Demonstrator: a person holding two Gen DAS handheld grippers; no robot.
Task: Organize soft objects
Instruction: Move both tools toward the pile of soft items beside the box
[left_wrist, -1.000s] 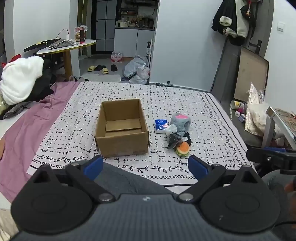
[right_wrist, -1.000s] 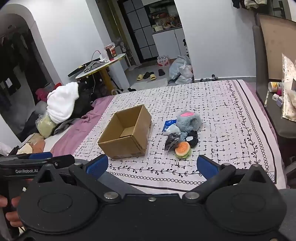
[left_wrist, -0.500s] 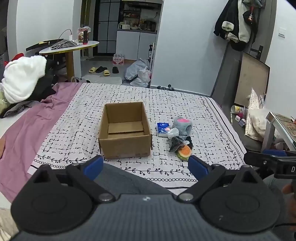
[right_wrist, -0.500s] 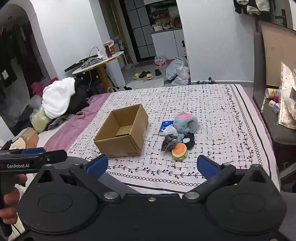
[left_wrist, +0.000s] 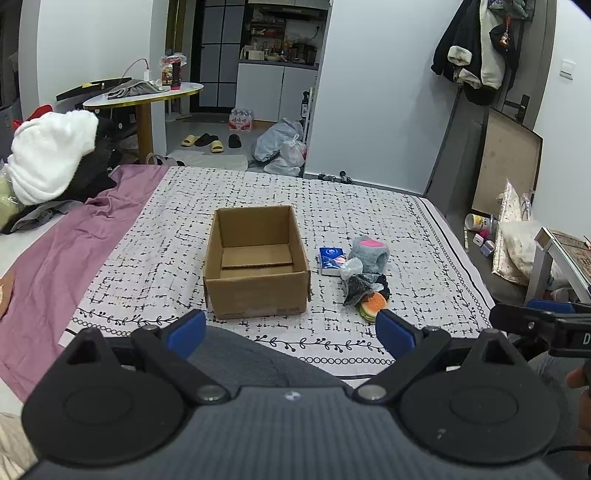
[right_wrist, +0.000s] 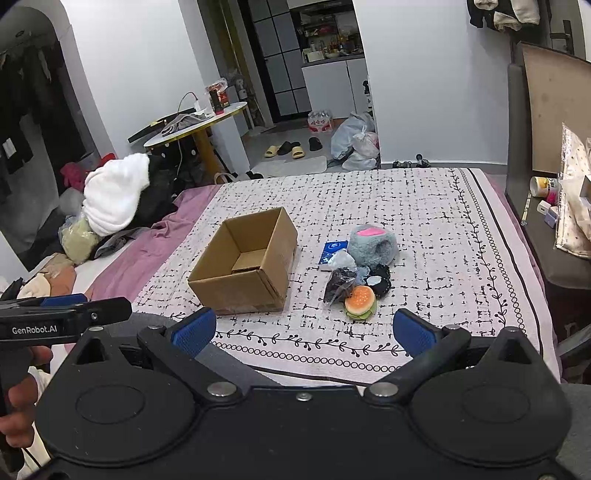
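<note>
Left gripper (left_wrist: 291, 328) and right gripper (right_wrist: 304, 328) gaping wide, holding nothing, hanging at lower frame. Cardboard box (left_wrist: 256, 260) sitting mid-frame on bed (left_wrist: 406, 229); burger toy (right_wrist: 361, 301) lying right of box.

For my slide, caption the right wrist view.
Open right gripper faces an empty cardboard box beside a burger toy on the bed.

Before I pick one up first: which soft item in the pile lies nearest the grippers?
The burger toy, orange bun over green, at the pile's near edge. The grey plush and blue tissue pack lie farther back.
</note>
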